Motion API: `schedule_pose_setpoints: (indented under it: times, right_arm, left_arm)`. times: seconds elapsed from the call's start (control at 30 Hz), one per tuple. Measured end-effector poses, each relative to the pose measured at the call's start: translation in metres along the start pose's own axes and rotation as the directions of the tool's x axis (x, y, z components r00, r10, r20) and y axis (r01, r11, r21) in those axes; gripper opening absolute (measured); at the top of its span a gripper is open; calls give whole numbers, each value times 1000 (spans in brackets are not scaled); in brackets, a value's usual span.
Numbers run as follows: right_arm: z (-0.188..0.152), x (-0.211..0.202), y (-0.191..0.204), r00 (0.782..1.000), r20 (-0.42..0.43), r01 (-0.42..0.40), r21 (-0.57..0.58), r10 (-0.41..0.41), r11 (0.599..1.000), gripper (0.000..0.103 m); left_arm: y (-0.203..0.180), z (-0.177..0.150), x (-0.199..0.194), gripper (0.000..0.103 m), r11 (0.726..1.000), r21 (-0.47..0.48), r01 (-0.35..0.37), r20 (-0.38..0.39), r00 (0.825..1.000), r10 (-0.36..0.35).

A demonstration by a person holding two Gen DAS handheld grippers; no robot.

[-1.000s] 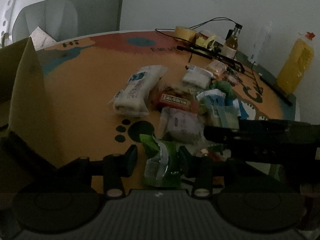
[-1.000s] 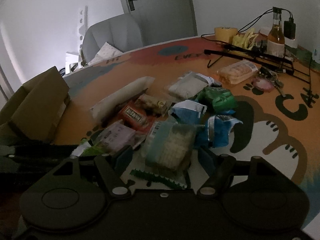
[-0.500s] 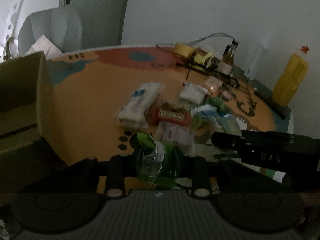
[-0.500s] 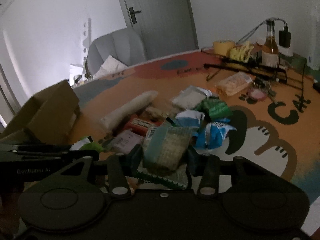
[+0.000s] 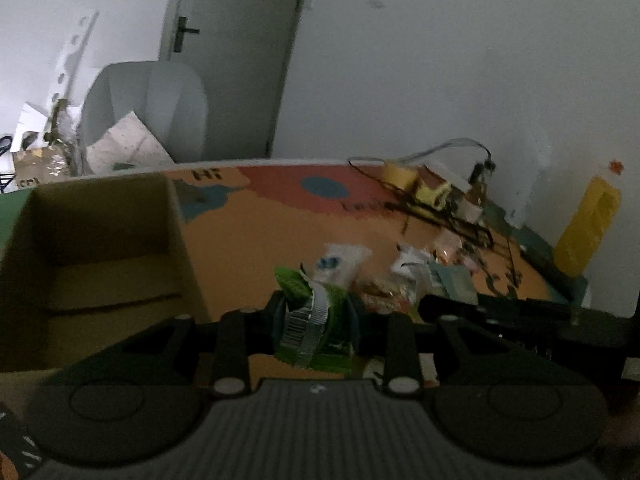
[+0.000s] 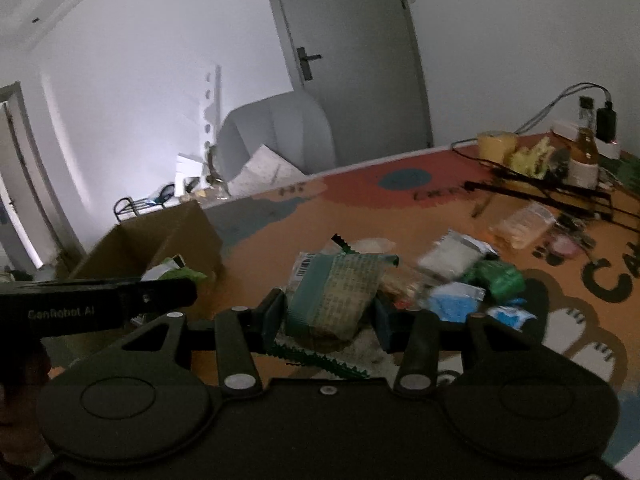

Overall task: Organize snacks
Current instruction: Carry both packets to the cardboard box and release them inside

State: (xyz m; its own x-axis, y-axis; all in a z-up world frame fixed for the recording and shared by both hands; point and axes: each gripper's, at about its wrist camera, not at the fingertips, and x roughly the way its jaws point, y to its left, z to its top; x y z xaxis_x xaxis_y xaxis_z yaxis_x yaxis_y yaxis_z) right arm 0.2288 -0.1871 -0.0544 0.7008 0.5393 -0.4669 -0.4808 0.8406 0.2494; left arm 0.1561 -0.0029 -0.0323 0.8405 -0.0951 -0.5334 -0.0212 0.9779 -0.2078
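1. In the left wrist view my left gripper (image 5: 315, 316) was clenched on a green packet (image 5: 316, 326), both pads against its sides, barcode strip facing the camera, held clear above the table (image 5: 280, 236).
2. An open cardboard box (image 5: 100, 264) sat at about 9 o'clock of that gripper, just beside it, on the table's near left part.
3. In the right wrist view my right gripper (image 6: 328, 316) was grasping a teal bag (image 6: 334, 296) of pale snack pieces, barcode at its upper left, its serrated green edge hanging below the fingers.
4. The left gripper appeared in this view at 9 o'clock, its green packet in front of the box.
5. The remaining snacks (image 6: 468, 280) lay loose on the table at roughly 2 o'clock of the right gripper: a white pack, a green one, blue ones.
6. Farther off at 1 o'clock I saw a clear cracker pack (image 6: 524, 224), a tape roll (image 6: 496, 146) and a bottle (image 6: 586, 148). The frames were dim and blurred.
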Motion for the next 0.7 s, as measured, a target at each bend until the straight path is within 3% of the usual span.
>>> schedule_pose_setpoints:
  times: [0.23,0.7]
  right_arm:
    - [13,6,31,998,23,-61,-36,62,997,45]
    - [26,30,87,986,30,-163,-96,167,982,45]
  left_arm:
    - [20,9,-21,31,999,-30,-39,57,998,41]
    - [86,13,-48,31,980,-124,-153,91,982,164]
